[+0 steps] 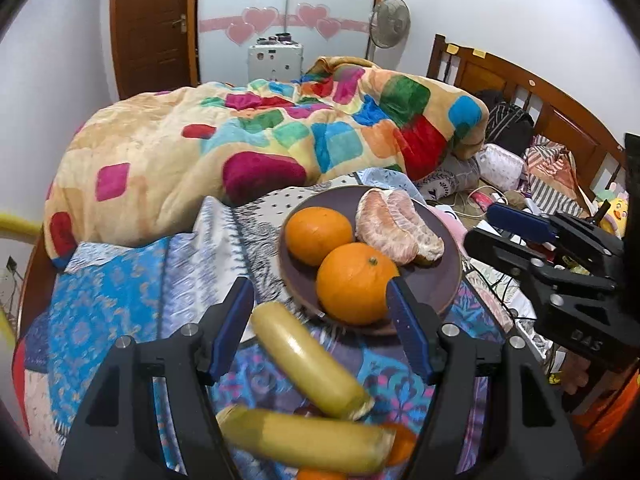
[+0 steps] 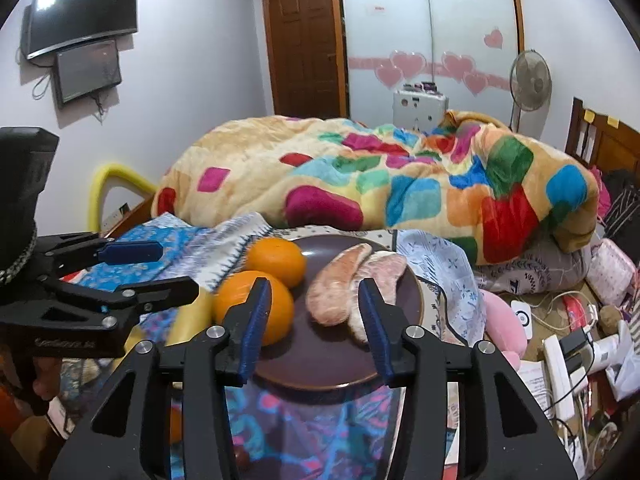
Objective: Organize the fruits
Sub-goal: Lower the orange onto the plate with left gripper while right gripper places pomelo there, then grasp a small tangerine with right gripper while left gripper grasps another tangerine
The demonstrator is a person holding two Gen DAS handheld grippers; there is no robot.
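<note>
Left wrist view: the left claw hangs wide open over the bed, gripping nothing. A banana lies between its blue fingers, close to the left one; whether it touches is unclear. Its long axis runs diagonally, from upper left near the plate down to lower right. A second banana sits nearer the camera, lying almost crosswise with a slight tilt down to the right, partly covering an orange fruit at the frame's bottom.

The plate, dark purple, rests just ahead of the claw. It holds two oranges, one behind the other and touching, and two peeled pomelo wedges side by side on its right half. The front orange shows its stem end up and right, and the claw's right finger overlaps its edge in the picture.

Right wrist view: the right claw is also open and empty, hovering over the plate's near side. The pomelo wedges lie between its fingers, their long axes running from near to far, leaning right. The oranges sit beyond its left finger.

Everything rests on a patterned blue sheet covering the bed. A colourful blanket is heaped behind, a wooden headboard stands to the right, with a fan and a door by the far wall.
</note>
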